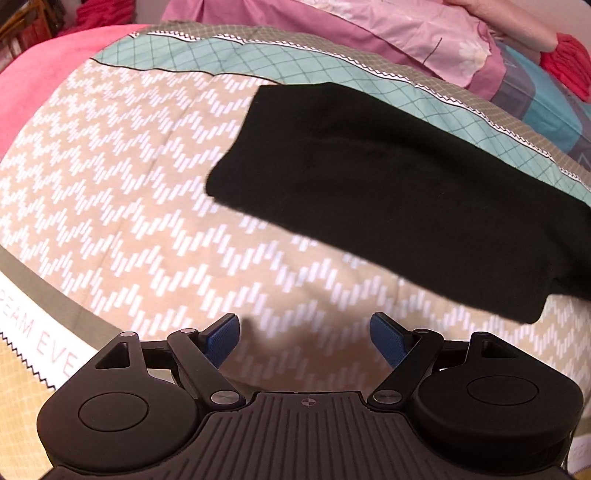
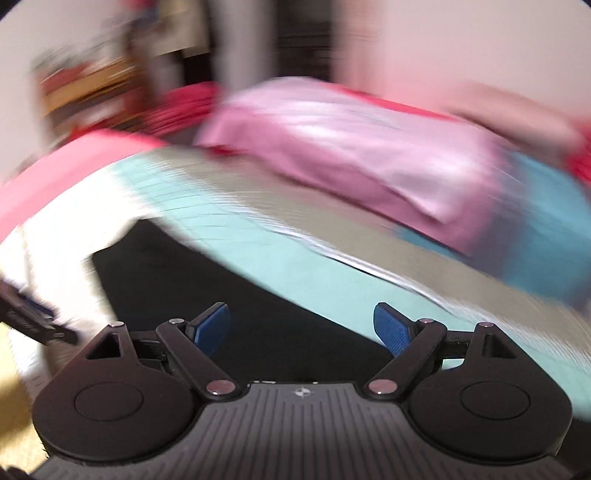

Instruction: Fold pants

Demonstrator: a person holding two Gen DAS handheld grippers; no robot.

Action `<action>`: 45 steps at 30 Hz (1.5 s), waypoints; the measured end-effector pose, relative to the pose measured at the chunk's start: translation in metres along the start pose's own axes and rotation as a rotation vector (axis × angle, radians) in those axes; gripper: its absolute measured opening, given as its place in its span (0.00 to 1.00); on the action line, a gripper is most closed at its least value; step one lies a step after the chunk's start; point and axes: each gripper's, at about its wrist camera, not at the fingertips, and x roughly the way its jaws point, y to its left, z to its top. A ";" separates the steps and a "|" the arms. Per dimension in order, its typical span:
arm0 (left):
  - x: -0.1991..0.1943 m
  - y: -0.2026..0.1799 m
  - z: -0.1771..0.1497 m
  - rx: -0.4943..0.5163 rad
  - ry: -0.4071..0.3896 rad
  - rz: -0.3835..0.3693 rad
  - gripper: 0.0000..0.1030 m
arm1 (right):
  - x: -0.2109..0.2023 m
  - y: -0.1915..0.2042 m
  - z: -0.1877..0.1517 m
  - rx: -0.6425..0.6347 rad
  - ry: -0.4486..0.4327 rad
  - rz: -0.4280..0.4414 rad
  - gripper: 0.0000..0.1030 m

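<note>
The black pants (image 1: 388, 192) lie folded into a long flat band on the patterned bedspread (image 1: 129, 177), running from the centre to the right edge of the left wrist view. My left gripper (image 1: 304, 325) hovers over bare bedspread just in front of the band, open, with nothing between its blue pads (image 1: 221, 339). The right wrist view is heavily blurred by motion. There the pants (image 2: 221, 288) show as a dark patch under and ahead of my right gripper (image 2: 301, 314), which is open and empty.
A pink pillow (image 1: 388, 33) and red cloth (image 1: 569, 62) lie beyond the pants at the back of the bed. A pink blanket (image 1: 44, 74) covers the far left. A black piece with blue on it (image 2: 29, 321) shows at the left edge of the right wrist view.
</note>
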 end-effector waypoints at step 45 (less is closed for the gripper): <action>0.058 -0.060 0.115 0.176 -0.085 -0.123 1.00 | -0.026 -0.015 -0.095 0.514 0.148 0.301 0.74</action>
